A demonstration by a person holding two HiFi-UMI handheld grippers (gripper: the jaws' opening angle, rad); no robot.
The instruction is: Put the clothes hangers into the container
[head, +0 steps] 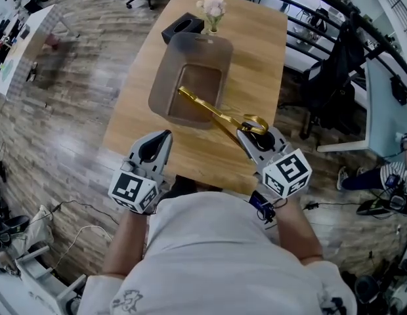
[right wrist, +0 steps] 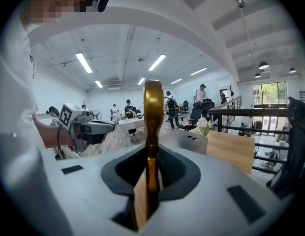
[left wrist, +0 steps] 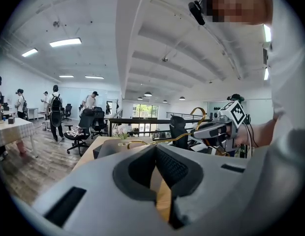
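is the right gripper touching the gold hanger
Touching. The right gripper has its jaws clamped on the hanger, shown plainly in the right gripper view.

Container [head: 165,72] mouth open; hanger [head: 205,107] crosses near rim; black box [head: 182,26], flowers [head: 212,8] block far rim.
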